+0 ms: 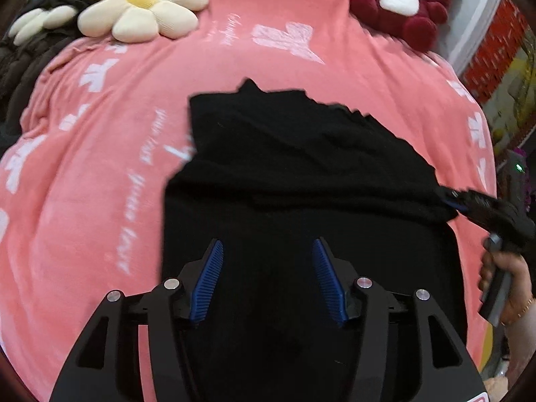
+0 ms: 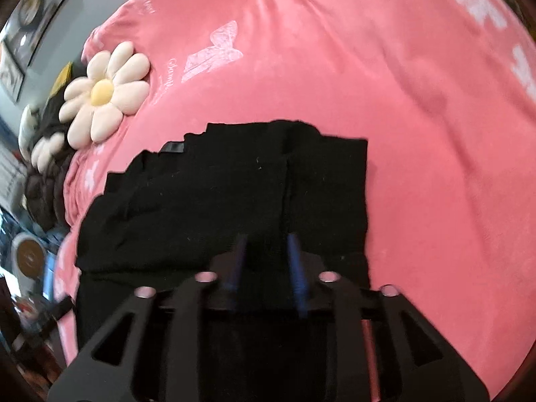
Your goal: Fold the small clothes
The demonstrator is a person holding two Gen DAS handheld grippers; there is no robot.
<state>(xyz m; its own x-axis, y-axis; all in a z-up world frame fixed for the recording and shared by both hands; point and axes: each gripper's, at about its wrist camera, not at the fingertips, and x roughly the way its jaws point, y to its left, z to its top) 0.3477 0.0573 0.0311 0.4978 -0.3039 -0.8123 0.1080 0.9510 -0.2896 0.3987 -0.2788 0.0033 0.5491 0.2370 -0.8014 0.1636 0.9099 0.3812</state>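
Left gripper (image 1: 268,251): nearest the left wrist camera, over the near part of the black garment (image 1: 301,174); blue pads (image 1: 209,278) stand well apart with only cloth seen below them, nothing pinched, jaws wide.
Right gripper (image 2: 266,251): in its own view the blue fingers (image 2: 296,268) are blurred and close together over the garment's near edge; black cloth fills the gap, but whether the pads press it I cannot tell. In the left view its tip meets the garment's right corner, and the cloth is drawn towards that corner.
Hand (image 1: 509,281): the person's right hand, at the right edge of the left view, holds the right gripper's handle; a thin bracelet sits at the wrist.
Garment: black, lying on the pink blanket (image 1: 100,167) in the middle of both views, partly folded, with an upper layer lying across the lower one; far edge jagged in the picture.
Blanket: pink with white butterfly prints and script, covers the bed.
Flower cushion (image 1: 142,3): cream petals, yellow centre, far left, well apart from the garment.
Plush toy (image 1: 402,3): dark red and white, far right corner of the blanket.
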